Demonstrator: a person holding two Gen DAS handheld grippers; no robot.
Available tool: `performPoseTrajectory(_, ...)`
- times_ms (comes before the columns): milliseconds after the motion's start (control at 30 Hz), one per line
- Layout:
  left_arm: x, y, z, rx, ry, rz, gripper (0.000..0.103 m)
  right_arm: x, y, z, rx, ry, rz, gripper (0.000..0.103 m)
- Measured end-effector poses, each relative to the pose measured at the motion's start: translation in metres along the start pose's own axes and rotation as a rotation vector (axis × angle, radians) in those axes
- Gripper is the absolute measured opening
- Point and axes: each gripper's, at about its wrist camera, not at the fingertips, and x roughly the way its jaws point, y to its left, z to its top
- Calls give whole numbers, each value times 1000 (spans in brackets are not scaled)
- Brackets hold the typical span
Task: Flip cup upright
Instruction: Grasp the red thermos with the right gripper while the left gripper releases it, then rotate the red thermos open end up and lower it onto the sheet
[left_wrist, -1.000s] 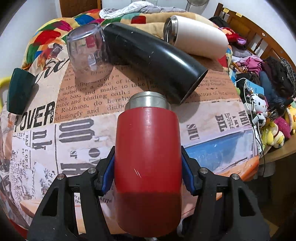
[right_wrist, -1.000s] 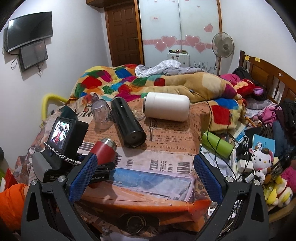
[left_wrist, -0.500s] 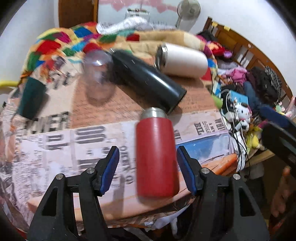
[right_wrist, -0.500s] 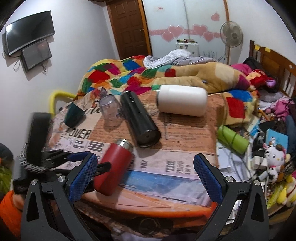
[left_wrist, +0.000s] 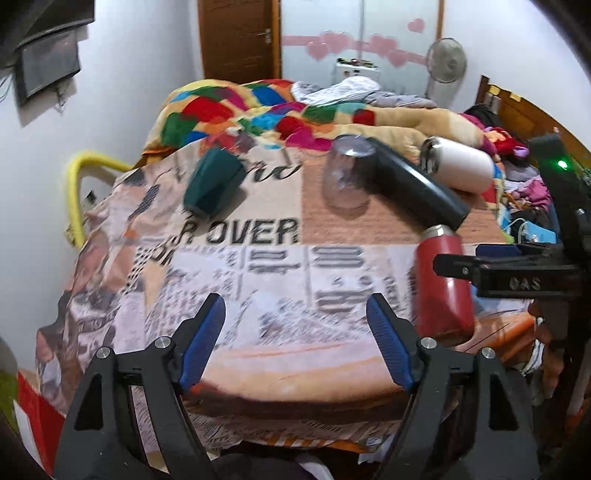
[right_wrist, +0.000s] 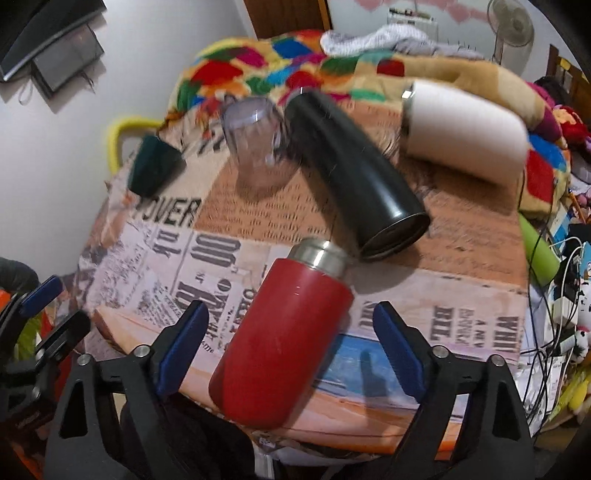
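Note:
A red cup (right_wrist: 284, 339) with a steel rim lies on its side near the table's front edge, mouth pointing away. My right gripper (right_wrist: 291, 343) is open, its blue pads either side of the cup without touching. My left gripper (left_wrist: 295, 339) is open and empty, drawn back off the front left of the table. In the left wrist view the red cup (left_wrist: 443, 288) lies at the right, partly behind the right gripper's body (left_wrist: 517, 273). The left gripper's fingers (right_wrist: 40, 295) show at the left edge of the right wrist view.
A black flask (right_wrist: 354, 170) and a white flask (right_wrist: 465, 129) lie on their sides behind the red cup. A clear glass (right_wrist: 255, 147) stands upside down. A dark green cup (right_wrist: 151, 170) lies at the far left. Bedding lies beyond; clutter and cables sit right.
My left gripper let go of the red cup and pulled back to the left. My right gripper moved in and now straddles the cup, which lies on the table.

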Motion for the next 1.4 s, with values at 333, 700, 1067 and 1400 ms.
performPoseTrajectory(333, 1, 3, -14, -13, -5, 18, 78, 43, -2, 9, 33, 144, 1, 74)
performPoseTrajectory(700, 3, -5, -9, 9, -13, 25, 78, 21, 13, 6, -70, 94, 18, 59)
performPoseTrajectory(1067, 0, -1, 4, -34, -25, 20, 84, -22, 29, 25, -131, -94, -1, 59)
performPoseTrajectory(1400, 9, 5, 10, -81, -4, 10, 88, -16, 39, 33, -202, -177, -53, 59)
